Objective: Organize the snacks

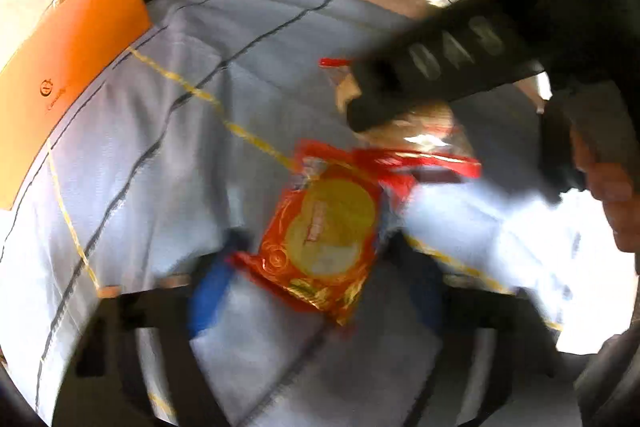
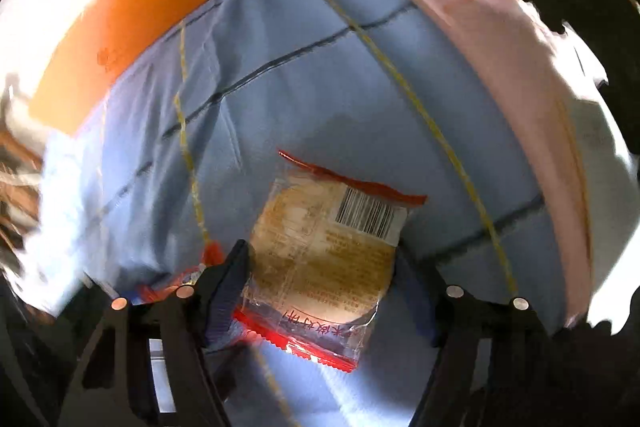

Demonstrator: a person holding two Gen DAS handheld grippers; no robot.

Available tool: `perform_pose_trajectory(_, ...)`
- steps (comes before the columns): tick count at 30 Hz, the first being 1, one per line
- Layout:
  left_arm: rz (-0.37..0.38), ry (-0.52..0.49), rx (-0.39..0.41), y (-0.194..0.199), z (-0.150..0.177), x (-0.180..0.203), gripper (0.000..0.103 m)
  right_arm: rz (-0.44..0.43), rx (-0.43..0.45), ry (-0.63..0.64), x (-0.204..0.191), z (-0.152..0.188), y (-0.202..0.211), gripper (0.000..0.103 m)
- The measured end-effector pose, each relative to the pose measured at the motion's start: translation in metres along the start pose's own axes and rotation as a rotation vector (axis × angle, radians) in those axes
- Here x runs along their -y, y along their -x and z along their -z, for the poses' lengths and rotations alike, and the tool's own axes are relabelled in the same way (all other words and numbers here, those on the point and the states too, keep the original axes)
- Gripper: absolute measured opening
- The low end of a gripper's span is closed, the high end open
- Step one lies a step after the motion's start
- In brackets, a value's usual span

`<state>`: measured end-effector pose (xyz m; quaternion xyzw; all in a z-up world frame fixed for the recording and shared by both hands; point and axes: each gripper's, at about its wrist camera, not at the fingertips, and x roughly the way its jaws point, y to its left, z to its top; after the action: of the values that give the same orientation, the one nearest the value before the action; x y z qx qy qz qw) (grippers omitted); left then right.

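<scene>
Two hand-held grippers work over a desk covered by a blue-grey cloth (image 2: 304, 75) marked with dark seams and yellow tape lines. The left hand-held gripper (image 1: 316, 267) has its blue-padded fingers on either side of a red-and-yellow snack packet (image 1: 324, 235); motion blur prevents telling whether the pads press the wrapper or merely flank it. The right hand-held gripper (image 2: 320, 291) brackets a second snack packet (image 2: 324, 259), shown from its clear back with a barcode and red sealed ends; the left finger touches the wrapper's edge, while the right finger looks slightly clear of it, so a firm pinch cannot be confirmed. In the left wrist view, the right hand-held gripper reaches in from the far right side of the desk, just beyond the first packet. An orange card (image 1: 68, 79) lies at the desk's far left edge, and a pink sheet (image 2: 480, 39) lines its far right edge. No sorted group or container of snacks is visible, so the task appears to be at an early or middle stage, with both packets yet to be placed.
</scene>
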<state>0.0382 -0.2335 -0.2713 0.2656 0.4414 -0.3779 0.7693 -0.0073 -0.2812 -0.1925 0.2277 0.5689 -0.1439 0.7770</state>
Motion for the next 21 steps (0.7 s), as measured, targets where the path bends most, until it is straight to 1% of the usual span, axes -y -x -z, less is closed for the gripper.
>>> perform_pose_trajectory(1, 0.011, 0.002, -0.023, 0.001, -0.001, 0.006, 0.049, 0.0, 0.012, -0.015, 0.003, 0.0, 0.006, 0.071)
perform_pose_trajectory(3, 0.004, -0.005, -0.042, 0.004, -0.002, 0.014, 0.047, 0.008, 0.054, -0.028, 0.008, 0.002, 0.021, 0.071)
perform_pose_trajectory(4, 0.028, 0.002, -0.044, 0.006, -0.004, 0.016, 0.047, -0.005, 0.087, -0.037, 0.01, 0.0, 0.033, 0.071)
perform_pose_trajectory(6, 0.069, 0.039, -0.033, 0.014, -0.007, 0.012, 0.047, -0.005, 0.148, -0.044, 0.009, -0.005, 0.056, 0.071)
perform_pose_trajectory(7, 0.074, 0.057, -0.014, 0.023, -0.01, 0.011, 0.047, -0.007, 0.17, -0.044, 0.008, -0.007, 0.065, 0.071)
perform_pose_trajectory(8, 0.058, 0.058, 0.002, 0.03, -0.013, 0.009, 0.047, -0.014, 0.196, -0.045, 0.008, -0.011, 0.076, 0.071)
perform_pose_trajectory(10, -0.007, 0.055, 0.033, 0.05, -0.021, 0.008, 0.047, -0.036, 0.246, -0.042, 0.006, -0.018, 0.097, 0.071)
perform_pose_trajectory(12, -0.044, 0.084, 0.077, 0.067, -0.027, 0.001, 0.047, -0.052, 0.293, -0.02, -0.001, -0.026, 0.113, 0.071)
perform_pose_trajectory(15, -0.12, 0.184, 0.146, 0.1, -0.034, -0.021, 0.047, -0.072, 0.351, 0.032, -0.012, -0.038, 0.142, 0.071)
perform_pose_trajectory(16, -0.147, 0.229, 0.165, 0.112, -0.036, -0.033, 0.047, -0.094, 0.363, 0.048, -0.019, -0.047, 0.148, 0.071)
perform_pose_trajectory(17, -0.159, 0.274, 0.18, 0.122, -0.039, -0.045, 0.047, -0.117, 0.371, 0.067, -0.029, -0.054, 0.152, 0.071)
perform_pose_trajectory(18, -0.162, 0.341, 0.197, 0.132, -0.041, -0.063, 0.047, -0.131, 0.376, 0.083, -0.036, -0.061, 0.154, 0.071)
perform_pose_trajectory(20, -0.14, 0.436, 0.231, 0.148, -0.043, -0.096, 0.047, -0.152, 0.399, 0.137, -0.059, -0.078, 0.162, 0.072)
perform_pose_trajectory(21, -0.147, 0.467, 0.252, 0.156, -0.047, -0.111, 0.047, -0.16, 0.408, 0.167, -0.071, -0.087, 0.163, 0.072)
